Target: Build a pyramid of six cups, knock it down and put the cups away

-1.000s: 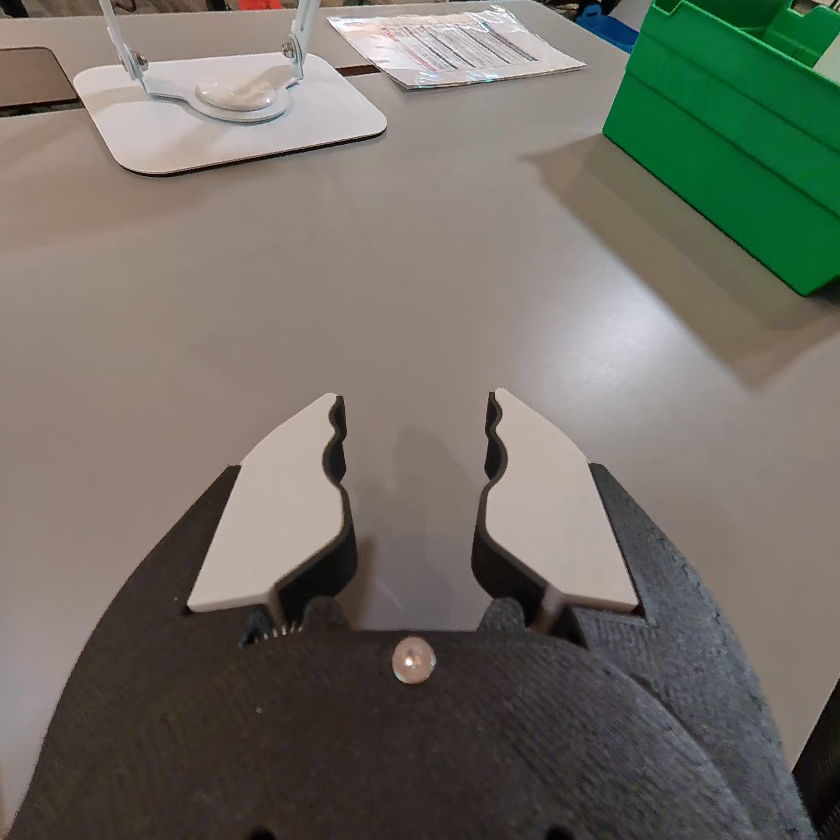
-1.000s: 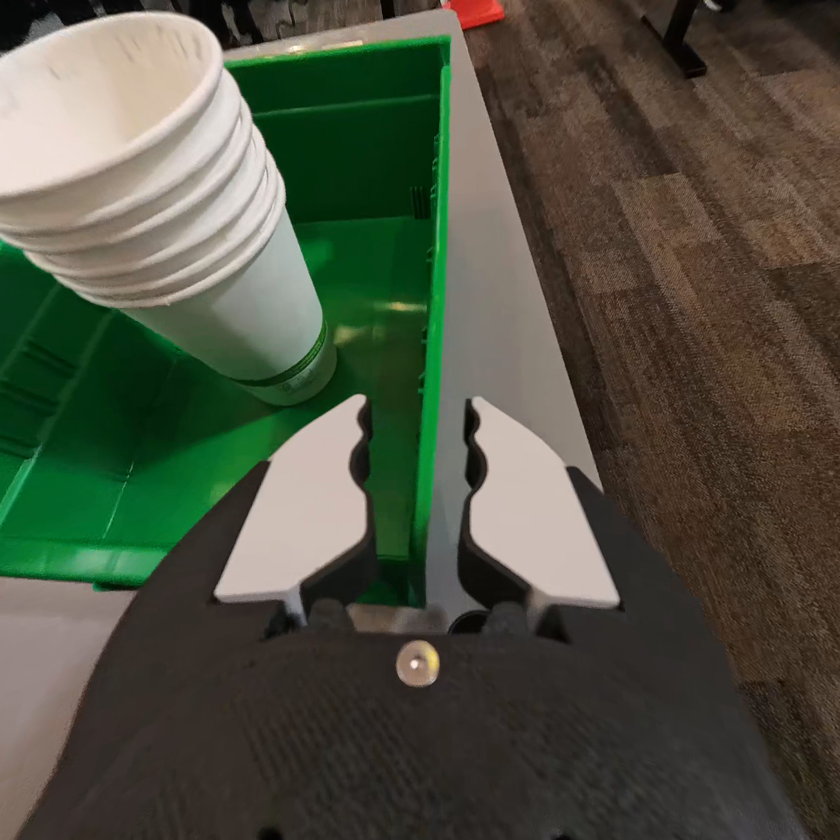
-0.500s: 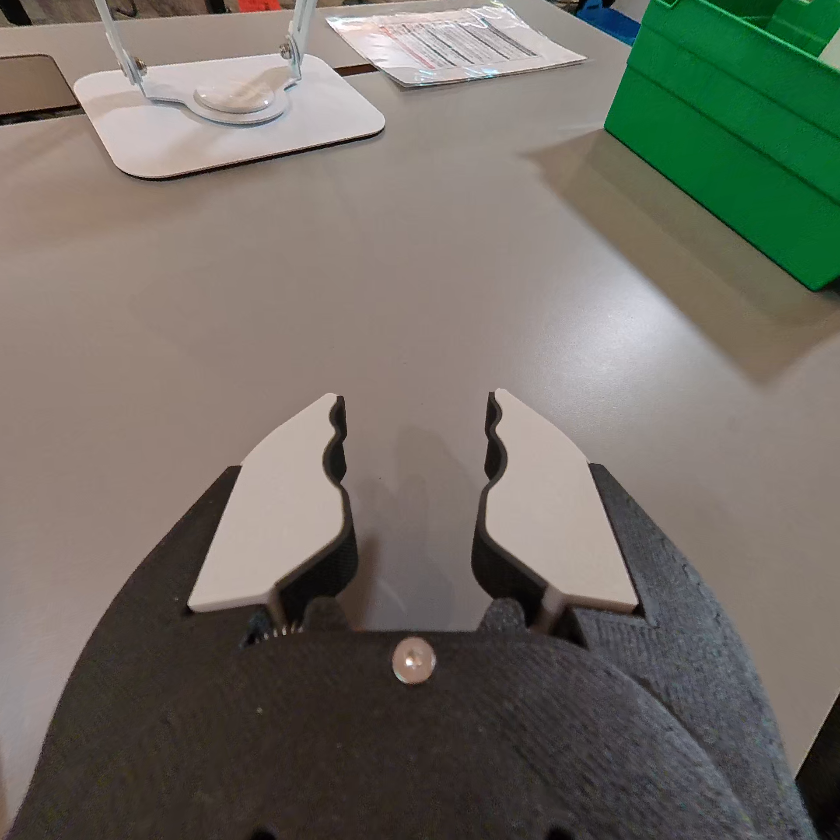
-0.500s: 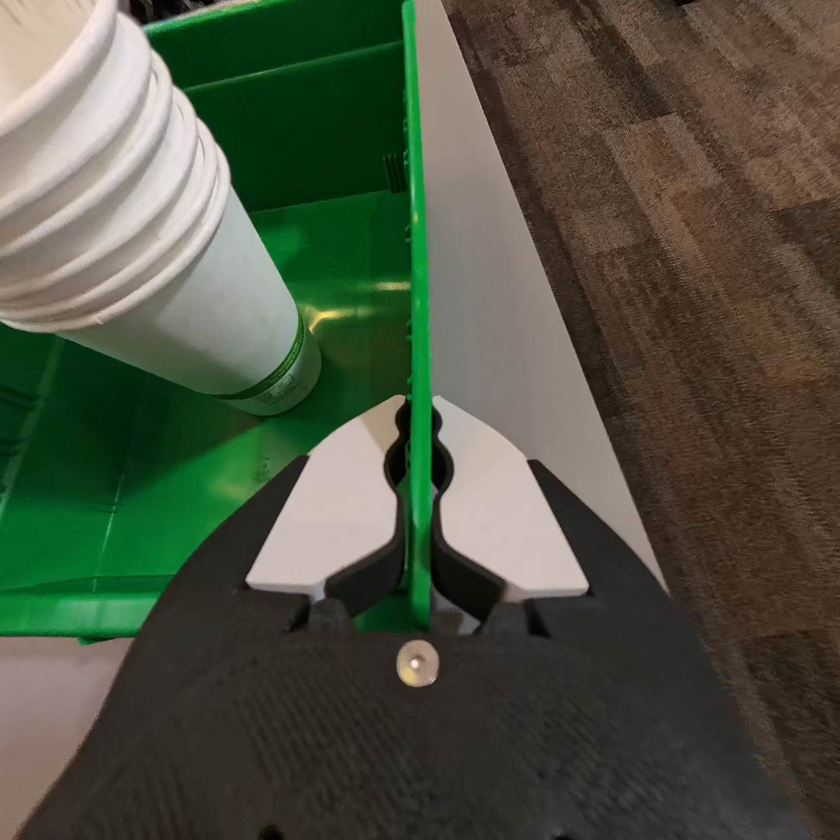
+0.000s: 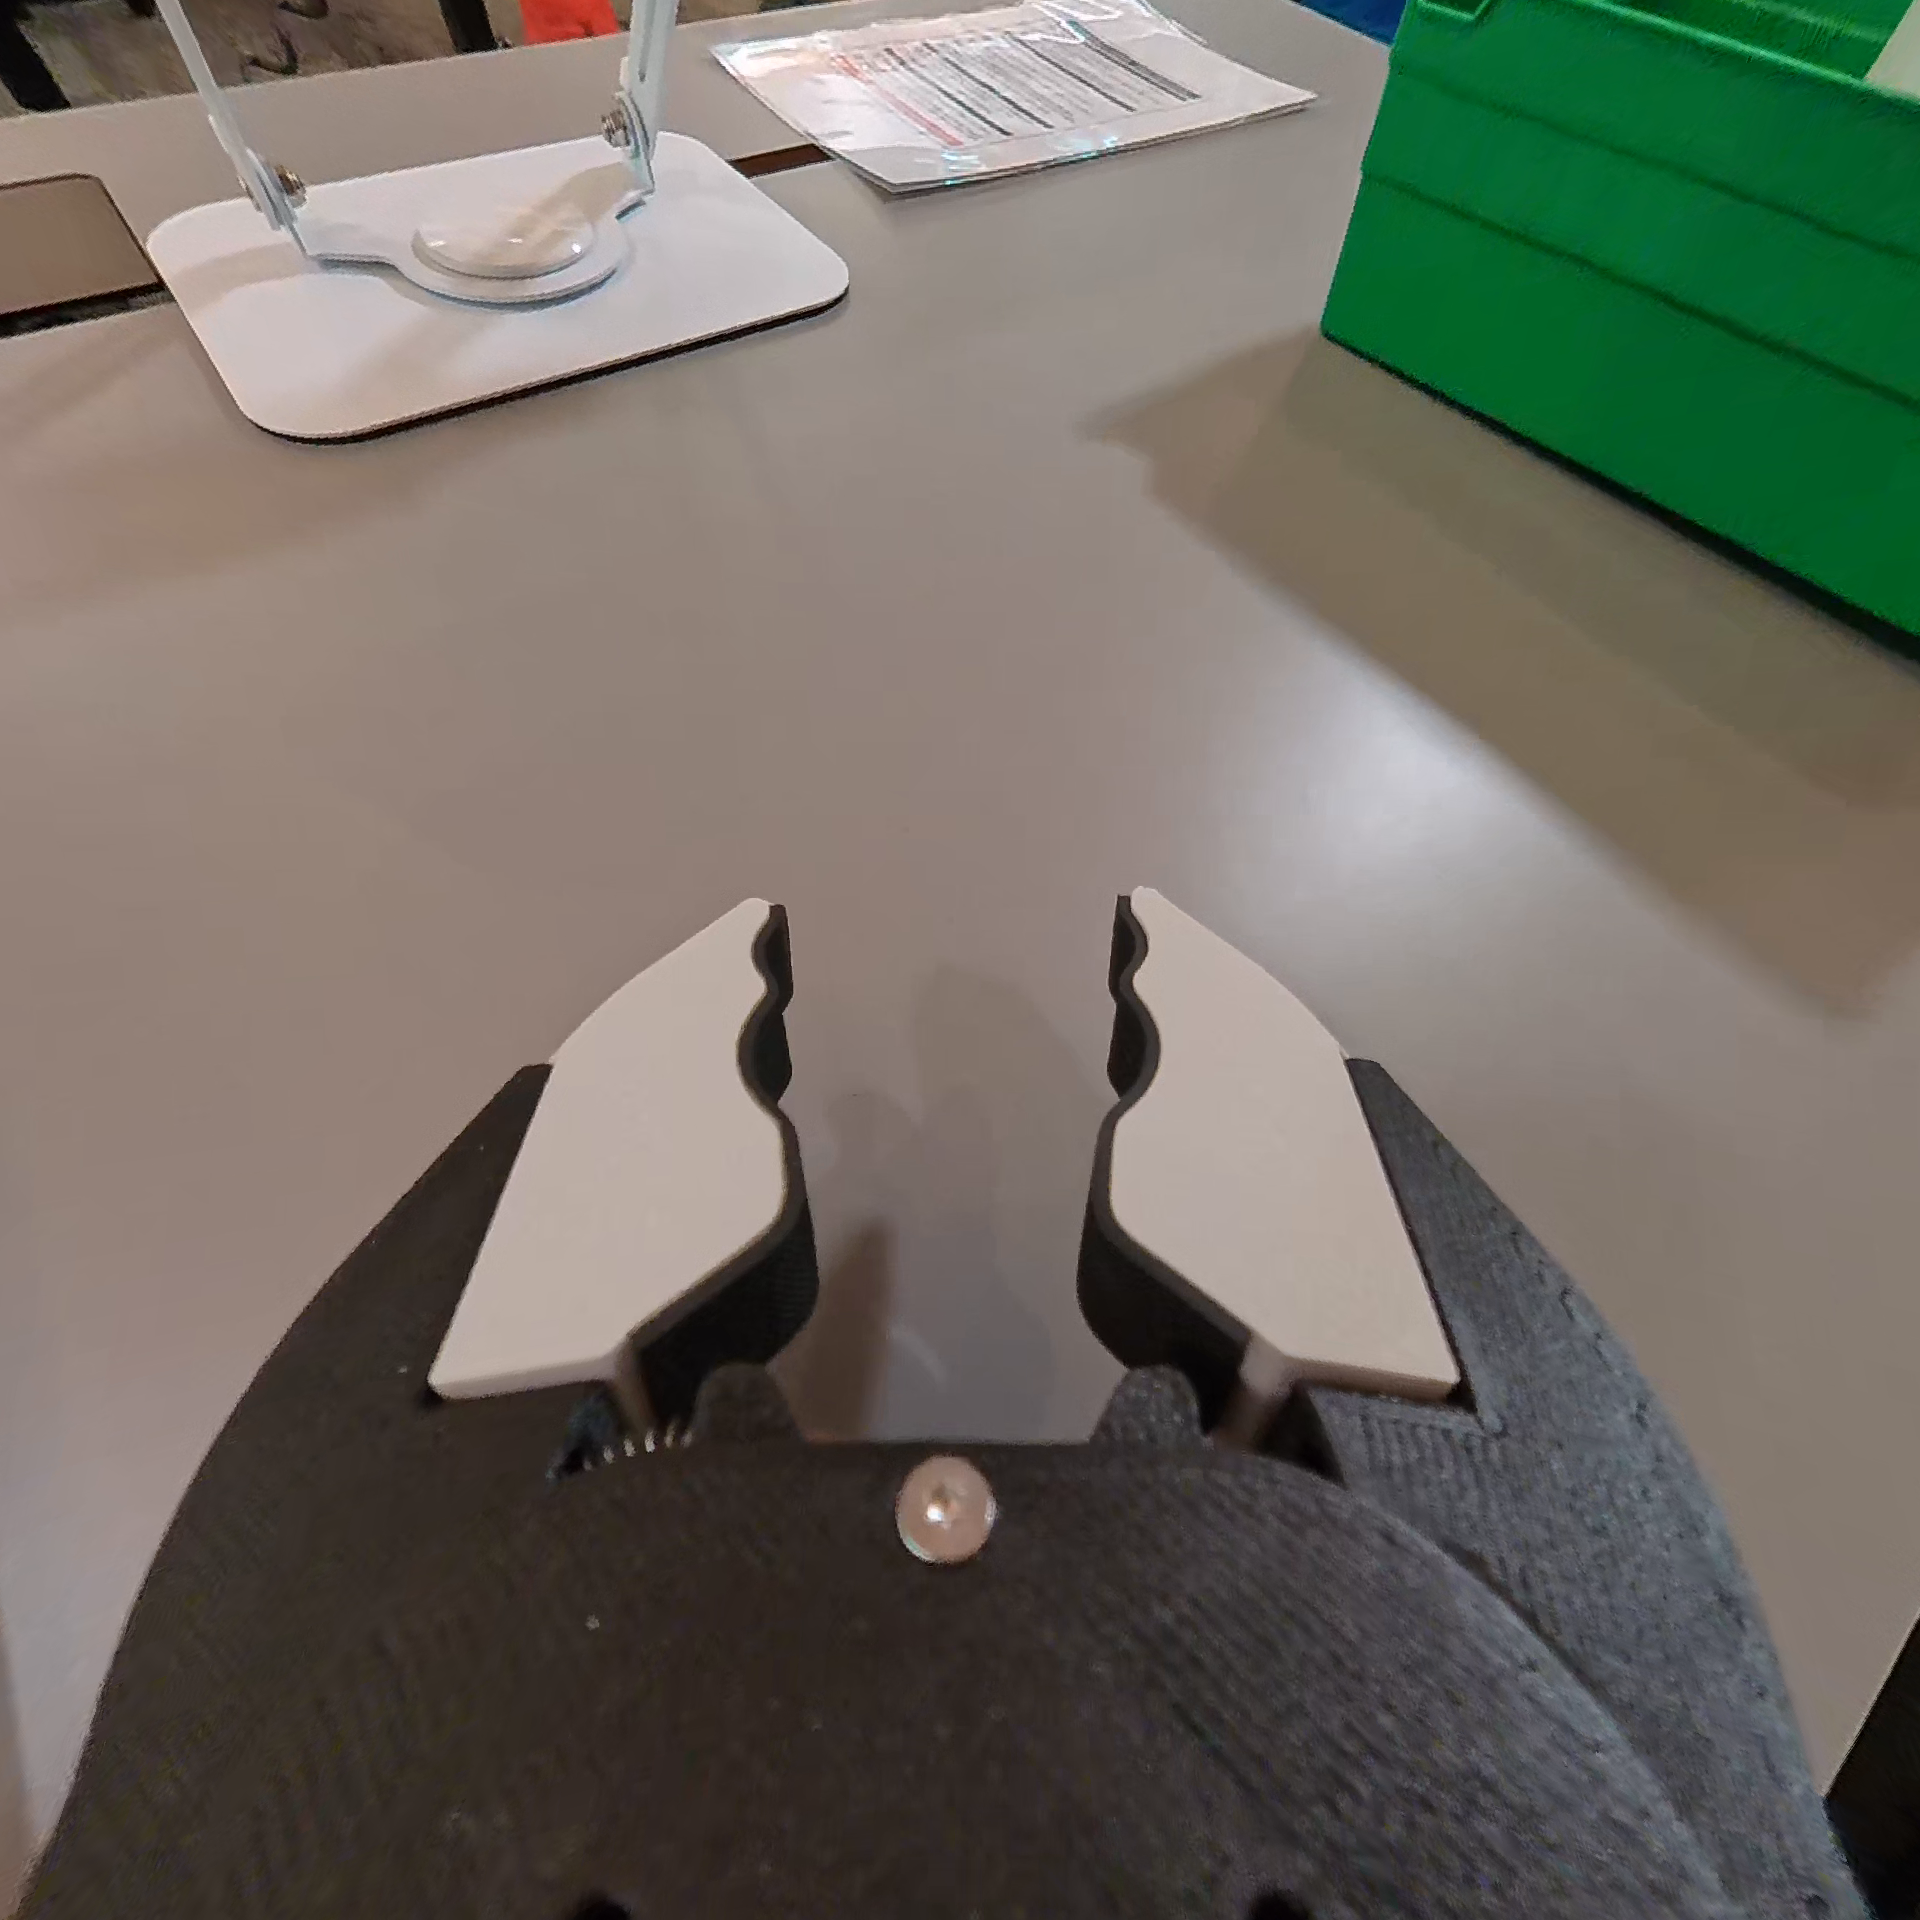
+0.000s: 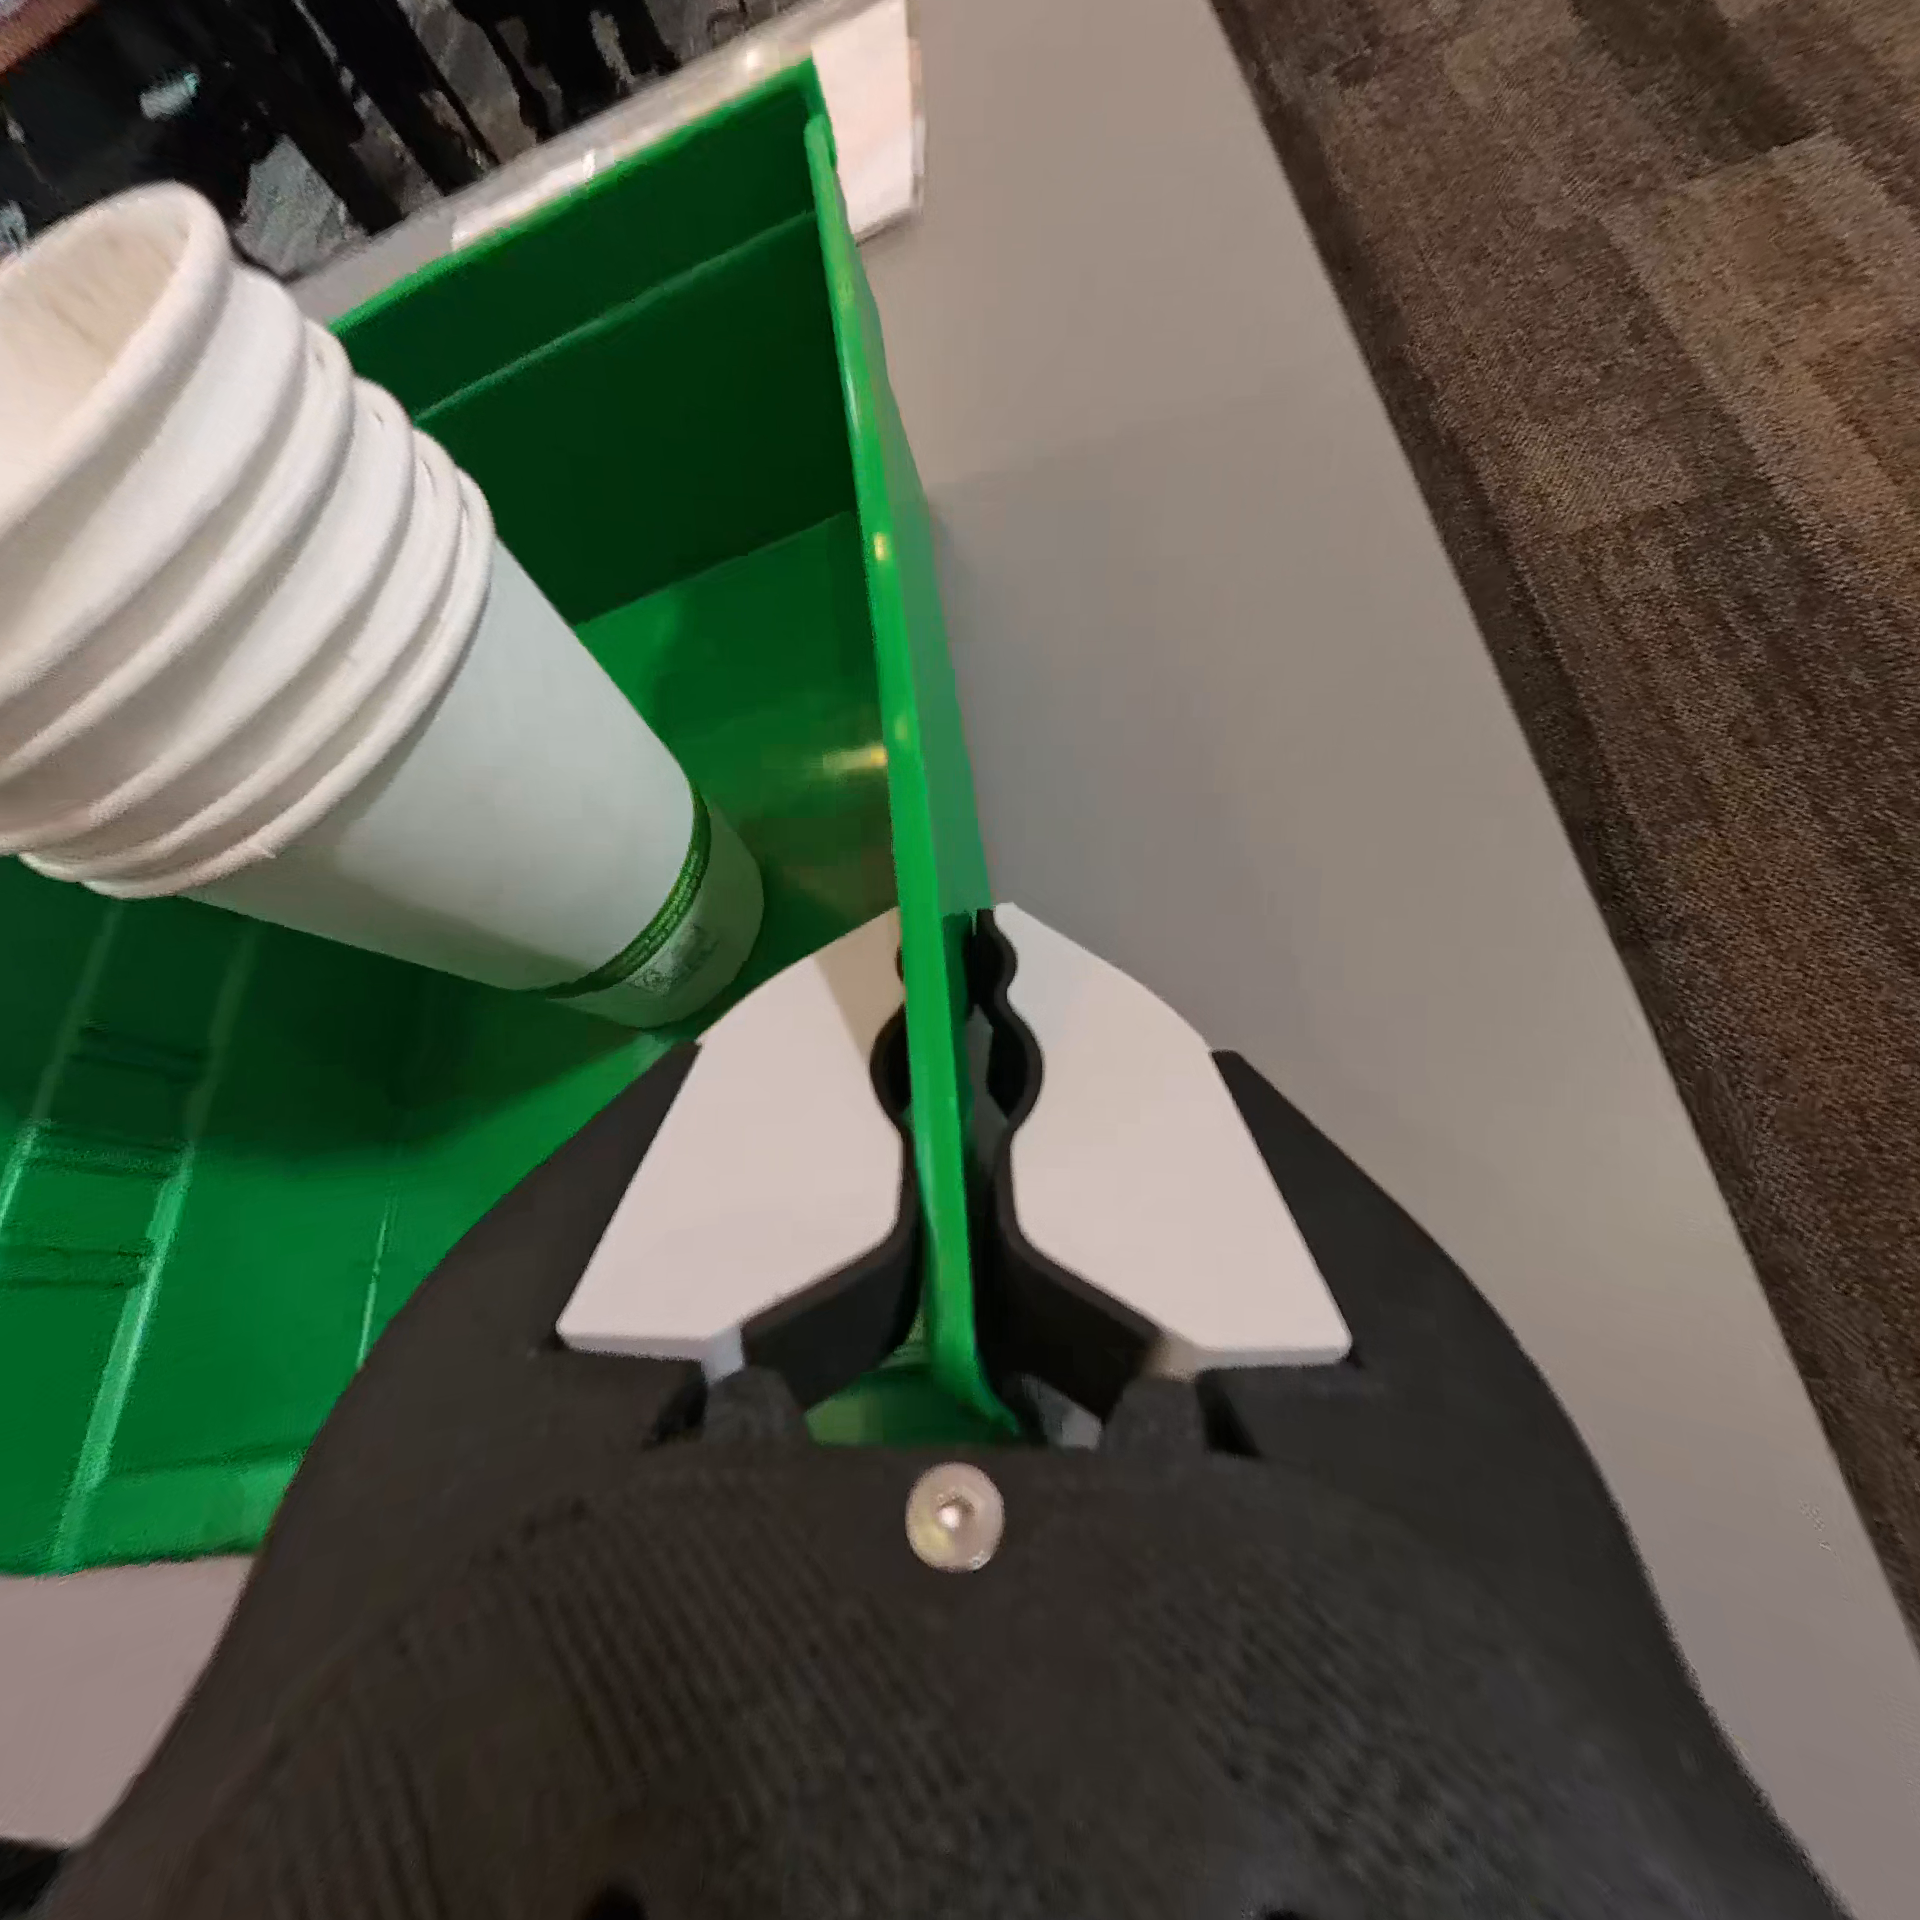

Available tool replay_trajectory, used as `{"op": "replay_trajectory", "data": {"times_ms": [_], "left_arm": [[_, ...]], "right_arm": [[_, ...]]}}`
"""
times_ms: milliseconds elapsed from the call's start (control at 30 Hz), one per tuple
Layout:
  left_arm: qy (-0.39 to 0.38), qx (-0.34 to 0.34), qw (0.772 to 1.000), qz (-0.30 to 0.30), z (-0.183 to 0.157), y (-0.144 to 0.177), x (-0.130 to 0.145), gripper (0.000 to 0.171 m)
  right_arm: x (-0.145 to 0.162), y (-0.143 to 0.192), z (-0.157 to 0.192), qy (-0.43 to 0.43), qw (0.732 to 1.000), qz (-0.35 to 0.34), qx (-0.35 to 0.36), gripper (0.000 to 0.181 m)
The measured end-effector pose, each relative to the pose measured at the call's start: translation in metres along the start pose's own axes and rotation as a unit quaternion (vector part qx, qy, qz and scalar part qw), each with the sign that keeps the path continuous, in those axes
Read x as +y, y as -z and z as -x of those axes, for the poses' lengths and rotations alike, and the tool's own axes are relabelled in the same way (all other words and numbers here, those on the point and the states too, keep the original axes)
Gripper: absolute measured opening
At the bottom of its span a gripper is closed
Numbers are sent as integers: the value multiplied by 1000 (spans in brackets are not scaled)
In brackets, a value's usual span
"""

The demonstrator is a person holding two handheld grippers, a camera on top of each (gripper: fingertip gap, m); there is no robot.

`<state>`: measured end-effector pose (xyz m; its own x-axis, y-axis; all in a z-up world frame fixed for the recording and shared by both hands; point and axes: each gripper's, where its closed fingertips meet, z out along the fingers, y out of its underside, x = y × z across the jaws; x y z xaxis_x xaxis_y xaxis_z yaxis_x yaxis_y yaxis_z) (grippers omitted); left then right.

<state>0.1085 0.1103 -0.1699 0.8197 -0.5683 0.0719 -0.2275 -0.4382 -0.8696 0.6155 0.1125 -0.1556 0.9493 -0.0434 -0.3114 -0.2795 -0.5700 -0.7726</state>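
Since a second ago the right gripper [image 6: 940, 935] has closed from a spread stance astride the bin's side wall to a firm clamp on it, and the view has tilted; the left gripper [image 5: 951, 914] has barely shifted. Seen from the left wrist, that gripper hovers low over the smooth grey table [image 5: 727, 675], its two flat white fingers [image 5: 634, 1164] with wavy black rubber pads spread apart and holding nothing, set in a coarse, layered black printed body. Farther off stands a white rounded-rectangle base plate [image 5: 499, 301] carrying a thin white metal bracket with a clear domed disc, and beyond it lies a glossy plastic-sleeved printed sheet [image 5: 1018, 88]. At the right edge sits the green plastic bin [image 5: 1642, 270], its outer wall stepped in horizontal bands. From the right wrist, the fingers pinch the thin, glossy right-hand wall of the green plastic bin [image 6: 894, 644], one pad inside and one outside. Inside the bin, a stack of white paper cups [image 6: 343, 665] with rolled rims leans to the left, its base with a green band resting on the ribbed floor, just beside the inner finger. Right of the table edge lies brown mottled carpet [image 6: 1662, 520].
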Motion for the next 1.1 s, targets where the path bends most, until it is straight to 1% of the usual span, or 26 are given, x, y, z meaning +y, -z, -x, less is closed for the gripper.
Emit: {"op": "replay_trajectory", "data": {"times_ms": [167, 233, 333, 400, 500, 600, 733, 767, 800, 867, 967, 1100], "left_arm": [[8, 0, 1000, -2, 2, 1, 0, 60], [10, 1, 1000, -2, 2, 1, 0, 60], [9, 0, 1000, -2, 2, 1, 0, 60], [6, -1, 1000, -2, 1, 1, 0, 60], [1, -2, 1000, -1, 1, 1, 0, 60], [-2, -4, 1000, -1, 0, 1, 0, 60], [-5, -3, 1000, 2, -1, 0, 1, 60], [-6, -3, 1000, 1, -1, 0, 1, 60], [-6, -4, 1000, 1, -1, 0, 1, 60], [-5, -3, 1000, 0, -1, 1, 0, 60], [-1, -2, 1000, 0, 0, 1, 0, 60], [4, -1, 1000, 0, 0, 1, 0, 60]], "right_arm": [[19, 5, 6, 65, 995, 71, 23, 7], [19, 6, 8, 74, 994, 77, 26, 7], [8, 6, 9, 65, 996, 55, 17, 12], [5, 4, 9, 54, 997, 57, 10, 19], [11, 1, 6, 62, 994, 92, 8, 27], [24, -2, -2, 99, 985, 133, 38, 29], [22, -1, -6, 139, 978, 141, 69, 17], [22, -1, -4, 144, 976, 148, 66, 14], [24, 0, 1, 135, 977, 153, 52, 7], [25, 2, 7, 110, 980, 162, 31, 5], [25, 2, 7, 107, 980, 164, 34, 6], [24, 3, 8, 64, 985, 161, 19, 6]]}}
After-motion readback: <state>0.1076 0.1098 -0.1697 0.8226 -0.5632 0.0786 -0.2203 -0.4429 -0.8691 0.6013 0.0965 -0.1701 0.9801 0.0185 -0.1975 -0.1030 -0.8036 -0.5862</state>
